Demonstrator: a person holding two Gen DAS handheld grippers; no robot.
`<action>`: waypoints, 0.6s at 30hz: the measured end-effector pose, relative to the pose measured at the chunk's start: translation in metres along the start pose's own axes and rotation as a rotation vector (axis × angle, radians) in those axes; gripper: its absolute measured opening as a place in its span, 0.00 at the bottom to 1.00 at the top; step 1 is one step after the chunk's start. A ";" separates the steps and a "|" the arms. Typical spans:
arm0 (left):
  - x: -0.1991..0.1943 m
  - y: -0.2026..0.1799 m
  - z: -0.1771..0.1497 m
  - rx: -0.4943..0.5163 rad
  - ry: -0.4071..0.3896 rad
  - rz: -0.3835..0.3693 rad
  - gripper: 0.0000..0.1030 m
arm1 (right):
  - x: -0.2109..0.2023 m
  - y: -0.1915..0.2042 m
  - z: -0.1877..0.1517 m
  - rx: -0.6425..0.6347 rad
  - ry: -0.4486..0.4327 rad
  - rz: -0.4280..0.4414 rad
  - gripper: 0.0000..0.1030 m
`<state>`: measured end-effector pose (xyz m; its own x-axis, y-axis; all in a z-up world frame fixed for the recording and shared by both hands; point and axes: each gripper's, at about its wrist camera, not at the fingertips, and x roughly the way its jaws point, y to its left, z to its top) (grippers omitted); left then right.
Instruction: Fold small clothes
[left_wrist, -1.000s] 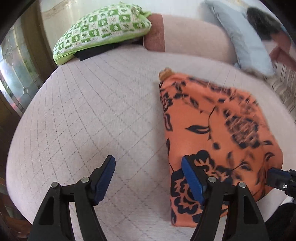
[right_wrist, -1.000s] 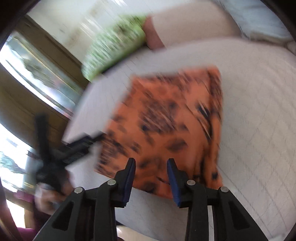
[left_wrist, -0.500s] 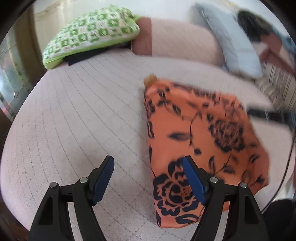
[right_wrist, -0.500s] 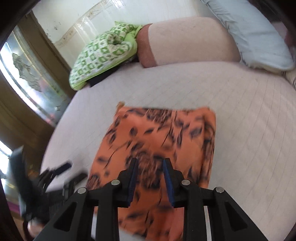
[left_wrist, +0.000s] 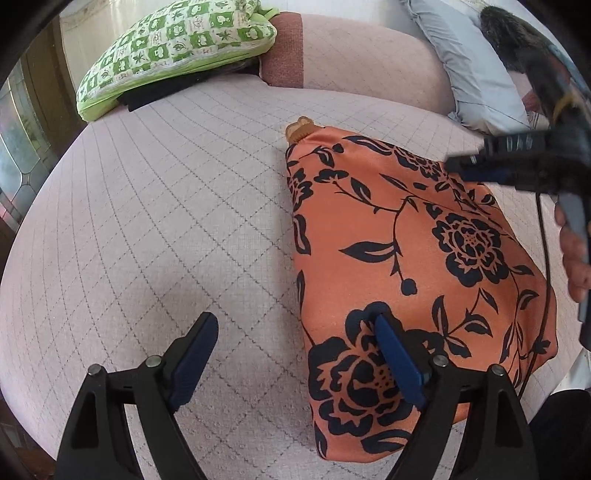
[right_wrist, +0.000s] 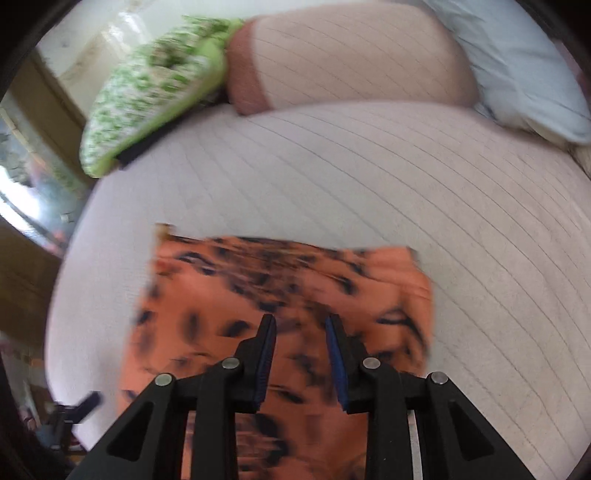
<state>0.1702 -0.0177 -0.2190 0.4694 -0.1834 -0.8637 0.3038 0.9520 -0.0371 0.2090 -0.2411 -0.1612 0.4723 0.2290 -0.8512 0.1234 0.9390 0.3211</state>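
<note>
My left hand-held gripper (left_wrist: 295, 350) hangs released over the quilted bed (left_wrist: 166, 221), its jaws having just widened with nothing between them. The folded orange floral garment (left_wrist: 406, 258) lies flat just right of it. My right hand-held gripper (right_wrist: 300, 332) hovers above the garment, jaws narrowly parted, gripping nothing.

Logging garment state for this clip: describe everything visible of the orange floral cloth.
The orange floral cloth is smooth, slightly shiny fabric printed with dark navy flowers and vines. It lies folded flat in a roughly rectangular stack on the quilted bed cover, a small tan tab showing at its far corner. No tongs grip it.
</note>
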 end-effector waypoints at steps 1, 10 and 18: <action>0.000 -0.001 0.000 0.000 -0.002 0.002 0.85 | 0.000 0.010 0.003 -0.011 0.000 0.021 0.29; -0.004 -0.002 -0.004 0.023 -0.023 0.011 0.86 | 0.074 0.064 0.029 -0.072 0.134 0.120 0.29; -0.006 -0.003 -0.004 0.038 -0.035 0.024 0.86 | 0.066 0.067 0.025 -0.089 0.083 0.091 0.29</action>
<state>0.1628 -0.0180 -0.2157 0.5054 -0.1697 -0.8460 0.3228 0.9464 0.0030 0.2701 -0.1693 -0.1855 0.4036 0.3316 -0.8527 0.0039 0.9314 0.3641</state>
